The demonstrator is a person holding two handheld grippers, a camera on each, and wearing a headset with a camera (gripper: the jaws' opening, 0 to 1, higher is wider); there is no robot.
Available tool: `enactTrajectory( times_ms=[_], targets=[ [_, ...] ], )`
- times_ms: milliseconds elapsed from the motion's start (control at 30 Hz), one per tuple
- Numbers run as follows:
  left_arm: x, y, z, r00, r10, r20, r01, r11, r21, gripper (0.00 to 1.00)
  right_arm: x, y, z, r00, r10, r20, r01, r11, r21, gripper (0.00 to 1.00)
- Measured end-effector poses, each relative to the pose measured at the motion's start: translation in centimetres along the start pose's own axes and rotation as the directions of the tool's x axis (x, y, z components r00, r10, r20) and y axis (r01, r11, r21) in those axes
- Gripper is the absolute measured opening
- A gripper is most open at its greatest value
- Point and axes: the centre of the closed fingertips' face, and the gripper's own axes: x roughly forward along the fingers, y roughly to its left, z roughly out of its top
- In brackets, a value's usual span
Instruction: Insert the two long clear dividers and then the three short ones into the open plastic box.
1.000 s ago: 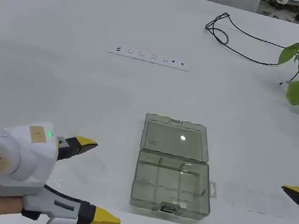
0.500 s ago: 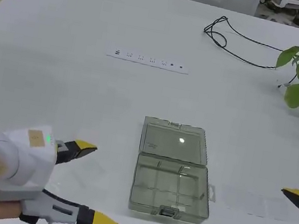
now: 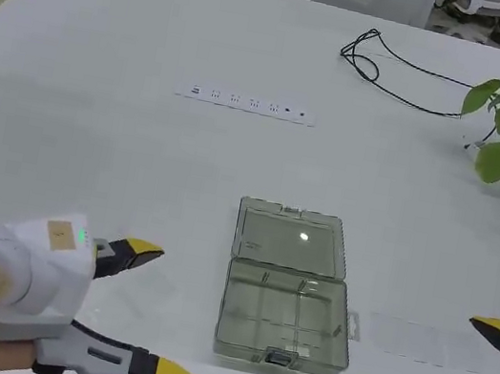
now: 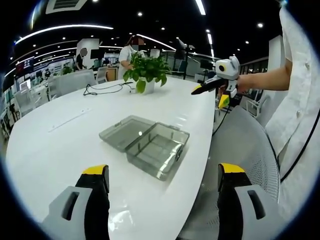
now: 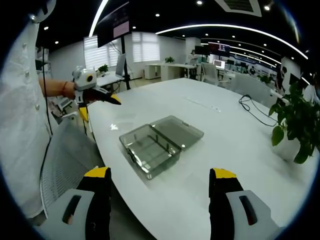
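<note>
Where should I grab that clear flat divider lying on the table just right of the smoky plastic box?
Likely its right end, approached from the right with the open right gripper. The clear flat divider lies flat on the white table, so only its thin edge offers a hold; its outline is faint.

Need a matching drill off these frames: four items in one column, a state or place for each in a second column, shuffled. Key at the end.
Items
1. plastic box
2. black cable
3. plant
4. left hand-held gripper

States or places
A. looped on the far side of the table
B. jaws apart, holding nothing
C. lid swung open and lying flat
D. green leaves at the right edge of the head view

Pairs: 1-C, 2-A, 3-D, 4-B
</note>
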Motion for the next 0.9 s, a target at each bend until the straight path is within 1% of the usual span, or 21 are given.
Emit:
enactTrajectory(
  times_ms=[367,900],
  targets=[
    [0.02,0.12,0.01,1.0000,-0.002,0.001,0.002,1.000,0.003,0.91,0.14,-0.06,0.01,1.0000,0.002,-0.004,-0.002,1.000,-0.003,0.81],
    [-0.02,0.30,-0.28,1.0000,0.004,-0.005,-0.004,1.000,-0.003,0.89,0.31,-0.04,-0.15,1.0000,0.003,-0.004,-0.003,1.000,0.003,0.81]
  ],
)
